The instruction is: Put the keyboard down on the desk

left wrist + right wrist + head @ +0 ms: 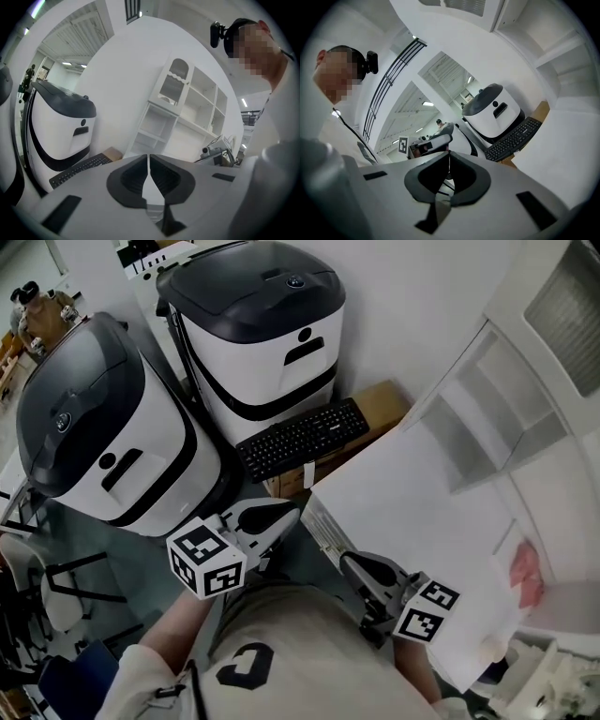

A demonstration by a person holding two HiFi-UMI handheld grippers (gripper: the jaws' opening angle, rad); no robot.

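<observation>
Black full-size keyboard [302, 439], keys up, lying flat and slantwise along the near edge of a brown cardboard box [382, 405], right end farther away than left. Not on the white desk [422, 493], whose far-left corner comes just beside the keyboard's near long edge; contact between them not discernible.

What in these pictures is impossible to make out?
- Head view: the keyboard lettering is too small to read.
- Head view: the cardboard box beneath it is mostly covered by the keyboard and the desk.
- Head view: the pink thing on the desk is washed out and blurred.
</observation>
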